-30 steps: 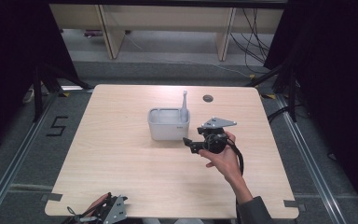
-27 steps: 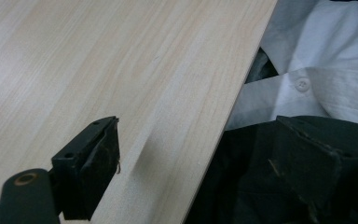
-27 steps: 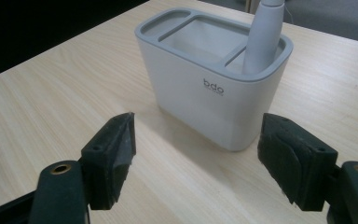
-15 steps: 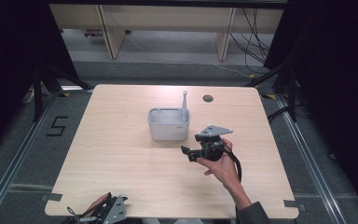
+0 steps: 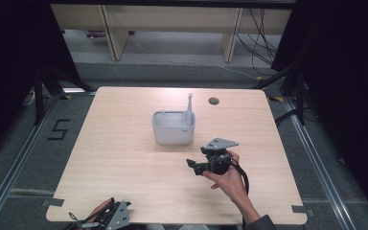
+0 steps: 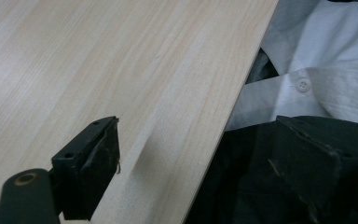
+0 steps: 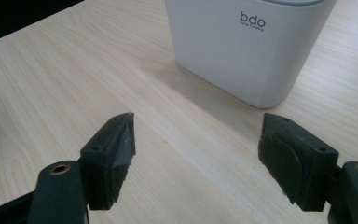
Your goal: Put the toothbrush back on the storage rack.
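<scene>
Your right gripper [image 5: 195, 166] sits low over the table [image 5: 124, 158], just in front of the white bin [image 5: 173, 128], jaws wide apart with nothing between them. In the right gripper view the bin [image 7: 247, 46] is dead ahead and a bit right. The grey brush [image 5: 189, 110] stands upright in the bin's back right corner, handle poking above the rim.

The risk, I'd say: go for the brush from this low and you'll ram the bin wall and shove it across the wood, since it looks light. Lift first, then come down over the rim.

Your left gripper [image 5: 84, 223] is parked at the near edge, also open and empty, half off the table [image 6: 121, 70], so watch it doesn't slip.
</scene>
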`<state>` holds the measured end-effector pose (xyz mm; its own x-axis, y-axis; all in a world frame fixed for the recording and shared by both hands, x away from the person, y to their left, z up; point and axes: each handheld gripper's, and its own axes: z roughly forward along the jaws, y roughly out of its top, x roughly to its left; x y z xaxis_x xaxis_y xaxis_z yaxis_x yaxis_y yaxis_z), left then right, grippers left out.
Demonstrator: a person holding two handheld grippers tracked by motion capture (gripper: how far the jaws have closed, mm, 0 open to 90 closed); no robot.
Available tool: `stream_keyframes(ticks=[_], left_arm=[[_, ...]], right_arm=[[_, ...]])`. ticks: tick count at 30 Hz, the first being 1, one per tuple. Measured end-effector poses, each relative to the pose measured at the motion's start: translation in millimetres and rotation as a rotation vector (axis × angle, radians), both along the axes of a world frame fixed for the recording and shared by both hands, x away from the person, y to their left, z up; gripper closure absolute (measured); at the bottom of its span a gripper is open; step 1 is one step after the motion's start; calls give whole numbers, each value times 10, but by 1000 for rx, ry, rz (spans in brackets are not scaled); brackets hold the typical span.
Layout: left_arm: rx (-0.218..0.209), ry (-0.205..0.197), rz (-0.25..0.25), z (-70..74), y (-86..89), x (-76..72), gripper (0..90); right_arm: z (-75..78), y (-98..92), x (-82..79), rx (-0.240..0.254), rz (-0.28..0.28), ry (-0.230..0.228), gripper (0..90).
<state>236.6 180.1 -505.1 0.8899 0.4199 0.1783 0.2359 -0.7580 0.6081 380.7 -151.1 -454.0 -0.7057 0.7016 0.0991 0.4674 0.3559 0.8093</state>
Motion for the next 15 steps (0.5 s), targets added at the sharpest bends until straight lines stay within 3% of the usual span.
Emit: stream_keyframes(ticks=[2, 3, 6, 8, 11, 12, 15], left_arm=[[0, -2, 0, 2, 0, -1, 153], [0, -2, -1, 4, 1, -2, 153], [1, -3, -1, 4, 2, 0, 153], [0, -3, -2, 4, 2, 0, 153], [2, -4, -2, 6, 3, 0, 153], [3, -4, -2, 6, 3, 0, 153], [2, -4, -2, 5, 2, -1, 153]], right_arm=[[-22, -4, -14, -9, -4, -11, 277], [-39, 8, -45, 3, -21, 23, 277], [-91, 2, -48, -9, 1, 6, 277], [-118, 22, -98, 2, -26, 32, 277], [-137, 5, -111, -20, -2, 14, 277], [-157, 15, -109, -2, 13, 7, 277], [-166, 16, -177, -6, 0, 31, 277]])
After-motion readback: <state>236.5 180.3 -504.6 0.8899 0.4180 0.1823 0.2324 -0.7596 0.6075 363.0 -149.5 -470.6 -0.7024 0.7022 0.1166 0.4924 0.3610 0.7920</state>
